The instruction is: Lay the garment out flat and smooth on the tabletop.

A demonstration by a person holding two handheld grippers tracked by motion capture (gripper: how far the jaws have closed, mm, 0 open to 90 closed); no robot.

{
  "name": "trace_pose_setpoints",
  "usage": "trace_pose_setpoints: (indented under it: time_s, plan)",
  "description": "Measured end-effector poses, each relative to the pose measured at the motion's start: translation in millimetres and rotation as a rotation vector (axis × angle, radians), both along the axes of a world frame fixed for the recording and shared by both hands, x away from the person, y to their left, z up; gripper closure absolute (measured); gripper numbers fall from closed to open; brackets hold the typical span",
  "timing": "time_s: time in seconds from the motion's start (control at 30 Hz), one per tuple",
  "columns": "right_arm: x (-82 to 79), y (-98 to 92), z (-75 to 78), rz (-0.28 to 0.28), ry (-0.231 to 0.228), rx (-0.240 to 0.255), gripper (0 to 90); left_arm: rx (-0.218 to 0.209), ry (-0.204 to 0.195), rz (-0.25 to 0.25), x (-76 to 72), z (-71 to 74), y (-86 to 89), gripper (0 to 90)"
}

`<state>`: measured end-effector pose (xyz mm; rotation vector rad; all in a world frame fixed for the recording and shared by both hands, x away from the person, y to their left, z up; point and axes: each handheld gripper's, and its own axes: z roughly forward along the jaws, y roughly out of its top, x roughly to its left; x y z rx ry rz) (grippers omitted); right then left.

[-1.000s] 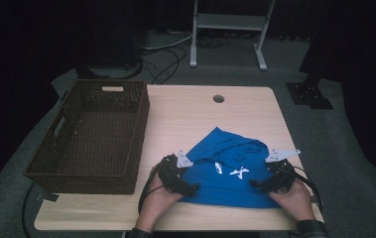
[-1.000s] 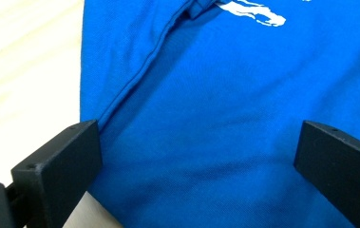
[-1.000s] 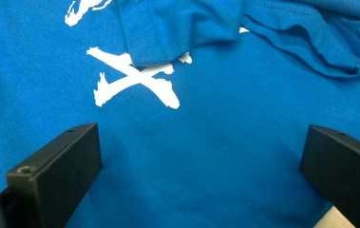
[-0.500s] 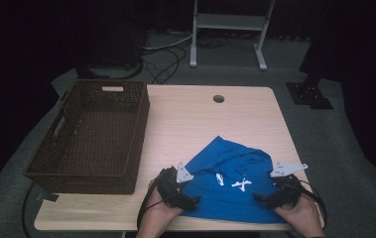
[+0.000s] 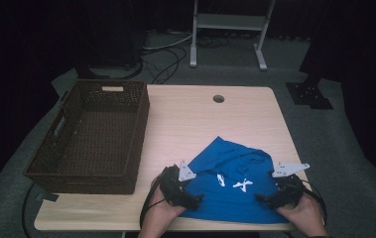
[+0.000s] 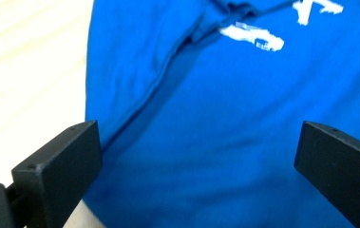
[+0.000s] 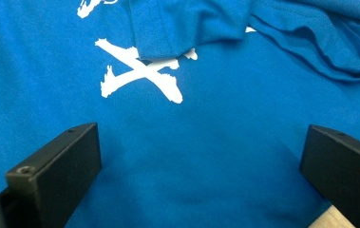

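Observation:
A blue shirt (image 5: pixel 235 186) with a white print lies crumpled on the wooden table (image 5: pixel 195 119), close to the front edge. My left gripper (image 5: pixel 198 197) rests at the shirt's left lower side and my right gripper (image 5: pixel 261 198) at its right lower side, each held by a hand. In the left gripper view the jaws stand wide apart, open (image 6: pixel 196 161), over the blue shirt (image 6: pixel 225 118) and its left hem. The right gripper (image 7: pixel 201 161) is also open, above the shirt (image 7: pixel 206 142) just below the white cross print.
A dark wicker basket (image 5: pixel 143 106) stands on the table's left half. A round cable hole (image 5: pixel 219 98) is near the far edge. Beyond the table are floor cables and a metal stand (image 5: pixel 227 29).
Both hands and the shirt have shifted nearer to the table's front edge, and the shirt lies a little flatter.

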<state>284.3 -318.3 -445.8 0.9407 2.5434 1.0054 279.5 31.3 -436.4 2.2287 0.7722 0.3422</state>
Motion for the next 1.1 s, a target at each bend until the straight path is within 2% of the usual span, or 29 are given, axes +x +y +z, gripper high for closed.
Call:
trace_pose_setpoints:
  time_s: [0.3, 0.6, 0.73, 0.77, 0.9, 1.1]
  plan:
    - [-0.1, 0.3, 0.0, -0.003, 0.000, 0.001, 0.0, -0.025, -0.051, -0.049, 19.1, 23.2, -18.9, 1.3]
    - [0.1, 0.2, -0.1, -0.003, 0.000, 0.003, 0.0, -0.082, -0.078, -0.113, 39.7, 40.1, -57.2, 1.4]
    - [0.1, 0.2, -0.1, -0.003, 0.000, 0.003, 0.0, -0.091, -0.089, -0.138, 53.3, 42.9, -78.6, 1.6]
    - [0.1, 0.3, -0.1, -0.003, 0.000, 0.003, 0.0, -0.092, -0.087, -0.144, 57.2, 42.9, -83.3, 4.9]
    - [0.2, 0.2, -0.1, -0.002, -0.001, 0.003, 0.0, -0.090, -0.071, -0.154, 69.6, 42.5, -100.6, 5.6]
    - [0.2, 0.0, -0.1, 0.000, -0.002, 0.002, 0.0, -0.092, -0.062, -0.202, 68.2, 35.5, -123.1, 10.4]
